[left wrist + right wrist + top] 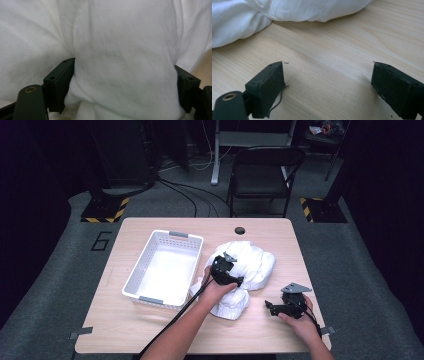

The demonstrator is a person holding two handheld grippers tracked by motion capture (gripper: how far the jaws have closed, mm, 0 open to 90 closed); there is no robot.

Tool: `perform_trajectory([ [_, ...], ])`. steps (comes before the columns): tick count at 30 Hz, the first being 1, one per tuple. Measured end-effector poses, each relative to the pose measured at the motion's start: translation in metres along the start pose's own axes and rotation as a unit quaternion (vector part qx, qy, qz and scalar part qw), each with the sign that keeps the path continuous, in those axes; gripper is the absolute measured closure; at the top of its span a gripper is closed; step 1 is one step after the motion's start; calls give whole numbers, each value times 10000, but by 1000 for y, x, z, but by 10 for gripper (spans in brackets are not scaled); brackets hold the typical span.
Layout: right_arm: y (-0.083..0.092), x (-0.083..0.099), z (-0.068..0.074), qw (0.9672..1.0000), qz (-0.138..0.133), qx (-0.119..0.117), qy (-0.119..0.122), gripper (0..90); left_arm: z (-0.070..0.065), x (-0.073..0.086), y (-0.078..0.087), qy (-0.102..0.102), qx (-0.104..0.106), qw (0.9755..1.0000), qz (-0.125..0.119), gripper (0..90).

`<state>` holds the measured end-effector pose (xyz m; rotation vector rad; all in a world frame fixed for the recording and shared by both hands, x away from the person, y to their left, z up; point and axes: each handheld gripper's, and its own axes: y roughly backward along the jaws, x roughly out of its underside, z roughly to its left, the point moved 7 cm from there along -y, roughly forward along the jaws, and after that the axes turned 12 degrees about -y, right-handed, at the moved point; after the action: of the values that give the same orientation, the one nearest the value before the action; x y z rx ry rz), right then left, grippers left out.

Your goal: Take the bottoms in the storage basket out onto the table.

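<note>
Left claw (239,281): jaws stand apart with a thick fold of the white cloth (247,265) bulging between them. In the left gripper view the cloth (120,62) spans the whole gap and lies against both pads (60,85); cannot tell if they press it or just flank it, reads as not clamped. Left hand (216,290) comes up from the bottom edge, forearm angled up and right, wrapped around the gripper body, claw pushed into the near side of the pile. Cable trails back along the forearm.

Right claw (268,306): jaws spread wide, nothing between them. Right gripper view shows bare desk (332,62) in the gap, pads (268,85) low over the wood, cloth (294,10) ahead of the tips and apart from them. Right hand (295,312) sits near the desk's front right corner, claw lying about level and pointing left toward the pile. Grey plate on top.

Cloth: bunched heap on the desk (150,330), centre-right, its left edge just beside the basket (160,236). Basket is white, perforated, left of centre, holds nothing visible.
</note>
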<state>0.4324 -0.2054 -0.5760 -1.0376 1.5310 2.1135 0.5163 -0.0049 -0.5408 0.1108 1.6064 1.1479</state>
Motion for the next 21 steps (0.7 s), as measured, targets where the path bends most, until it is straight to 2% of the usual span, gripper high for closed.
perform_trajectory([
  [3,0,0,0,10000,0,0,-1,107,0,0,1,11,-10,10000,1,192],
  [4,0,0,0,10000,1,0,-3,107,-1,-1,1,80,-27,9999,-57,192],
  [10,0,0,0,10000,-4,-2,-4,107,-1,-3,6,10,-39,10000,-45,193],
  [13,0,0,0,10000,-4,-3,-3,107,0,-5,7,-43,18,10000,-65,194],
  [14,0,0,0,10000,-3,-3,-5,107,0,-6,8,72,65,9999,-127,194],
  [16,0,0,0,10000,-4,-3,-5,107,1,-7,10,139,126,9997,-159,194],
  [21,0,0,0,10000,-3,-2,-5,107,3,-13,18,161,147,9992,-324,195],
])
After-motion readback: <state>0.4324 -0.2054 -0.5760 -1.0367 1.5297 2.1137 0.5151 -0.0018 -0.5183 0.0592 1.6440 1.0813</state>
